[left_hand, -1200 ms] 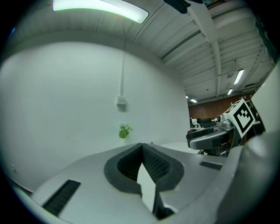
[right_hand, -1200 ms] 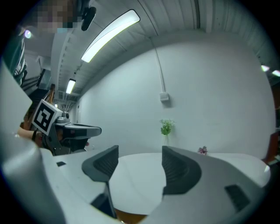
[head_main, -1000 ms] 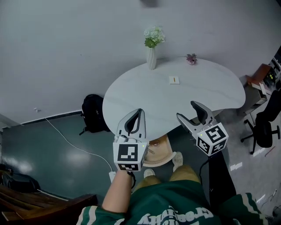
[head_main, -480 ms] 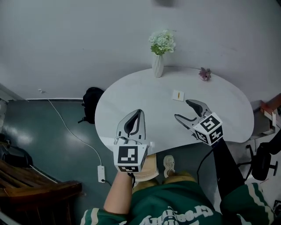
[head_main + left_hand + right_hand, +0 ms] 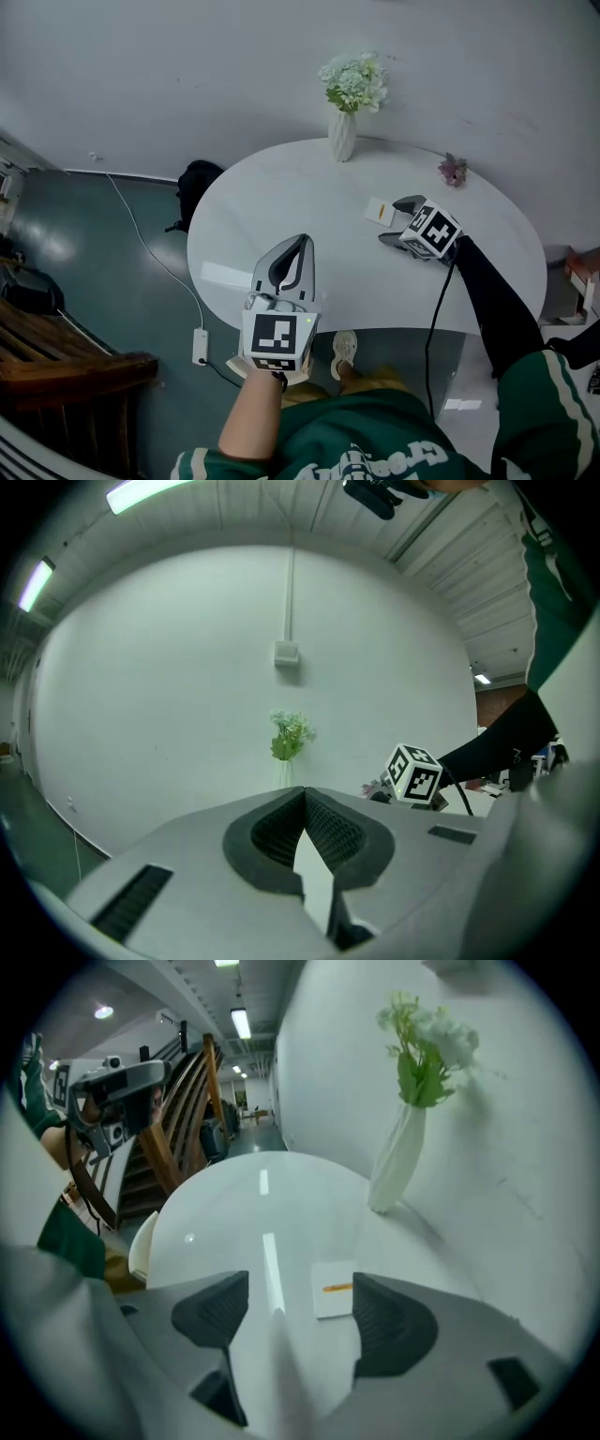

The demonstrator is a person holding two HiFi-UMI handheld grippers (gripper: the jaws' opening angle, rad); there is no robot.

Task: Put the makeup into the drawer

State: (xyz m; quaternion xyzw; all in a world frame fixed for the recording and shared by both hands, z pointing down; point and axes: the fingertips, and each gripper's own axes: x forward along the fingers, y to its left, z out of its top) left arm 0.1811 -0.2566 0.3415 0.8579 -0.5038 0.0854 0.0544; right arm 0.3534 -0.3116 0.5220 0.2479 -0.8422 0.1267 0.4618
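Likely slip ahead: the thin, flat white square packet with an orange stripe (image 5: 334, 1289) lies flush on the glossy round white table (image 5: 281, 216), at 10 o'clock from my right gripper (image 5: 392, 221). Its jaws, just widening, straddle it untouched and could skid it. My left gripper (image 5: 305, 794) is pinched closed, empty. I see no drawer.

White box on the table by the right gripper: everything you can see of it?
The small white box is flat and roughly square, with a short orange stripe on top. It lies flat on the white table, touching nothing else. The right gripper is just beside it; its fingers have just been opening, with nothing between them.
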